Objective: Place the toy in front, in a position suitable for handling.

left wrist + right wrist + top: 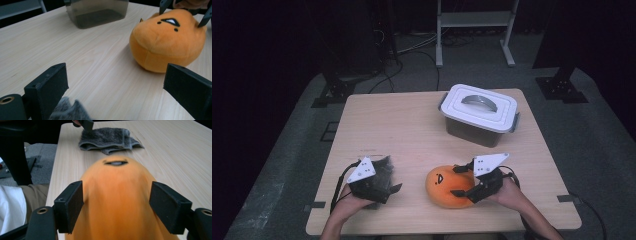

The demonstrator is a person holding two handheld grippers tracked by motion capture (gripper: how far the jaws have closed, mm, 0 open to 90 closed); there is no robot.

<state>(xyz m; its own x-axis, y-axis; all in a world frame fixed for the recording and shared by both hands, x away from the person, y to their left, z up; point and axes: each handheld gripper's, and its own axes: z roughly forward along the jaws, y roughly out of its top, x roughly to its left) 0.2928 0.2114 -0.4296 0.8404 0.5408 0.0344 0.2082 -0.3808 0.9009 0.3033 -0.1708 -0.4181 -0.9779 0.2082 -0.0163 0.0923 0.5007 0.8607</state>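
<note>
Down on the light wooden surface [412, 130] sits a soft orange toy [449, 186] with a little dark face on it. It is near the person's edge, a bit to the right of the middle. The right gripper [464, 179] has its jaws spread wide, one on each side of the toy. In the right gripper view the orange toy [117, 202] bulges up between the two black jaws, close to both. I cannot tell if the jaws touch it. They are not squeezing it.

The left gripper [389, 182] is at the near left. It rests over a dark grey cloth [382, 167] that is folded up and lying flat. Its jaws are wide open too and hold nothing. In the left gripper view a fuzzy bit of the cloth [70, 111] peeks up at the bottom, just by one jaw. The toy [170, 40] is off to the side, with bare wood between.

Farther back on the right stands a dark see-through box [479, 112] with a white lid [479, 105] and a grey handle on top. It is well apart from the toy. Nothing sits between the toy and the box.

Past the surface are grey floor, black cables [412, 55] and the legs of a white frame [474, 30].
</note>
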